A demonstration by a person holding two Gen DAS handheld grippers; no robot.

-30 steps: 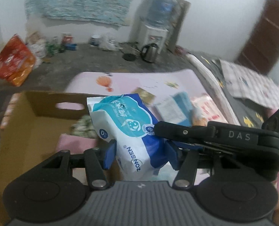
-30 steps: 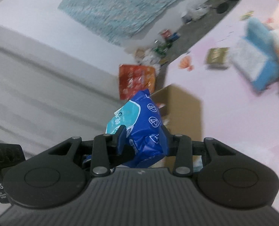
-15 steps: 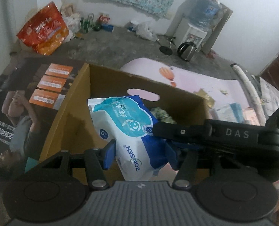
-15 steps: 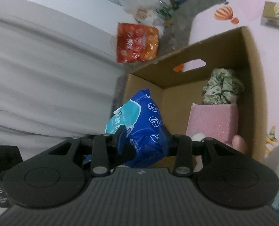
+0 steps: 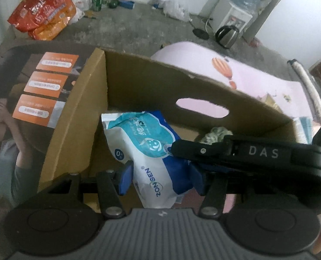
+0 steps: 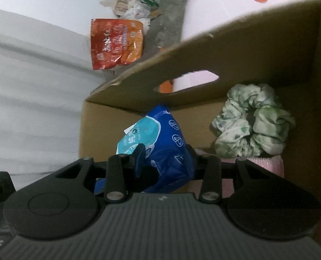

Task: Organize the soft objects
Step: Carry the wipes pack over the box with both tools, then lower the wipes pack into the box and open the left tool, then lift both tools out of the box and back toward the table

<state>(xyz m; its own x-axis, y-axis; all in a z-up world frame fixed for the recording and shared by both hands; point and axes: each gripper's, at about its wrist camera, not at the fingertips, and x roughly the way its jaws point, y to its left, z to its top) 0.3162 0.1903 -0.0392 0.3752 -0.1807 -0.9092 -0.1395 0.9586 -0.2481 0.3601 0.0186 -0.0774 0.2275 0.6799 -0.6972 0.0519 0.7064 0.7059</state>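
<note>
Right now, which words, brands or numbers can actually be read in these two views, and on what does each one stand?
"ZONSEN": lower white part of the blue-and-white soft wipes pack.
"PURE": teal label of that pack; Chinese characters beside it are unclear.
"0": small round badge on the pack.
"DAS": side of the black right claw body crossing the left view.
Orange panels on the printed brown cardboard box: too small.
Red-orange snack bag: blurred.

Both grippers have carried the wipes pack (image 5: pixel 147 151) from over the pink mat down into the box (image 5: pixel 78 117), toward 12 o'clock.
</note>
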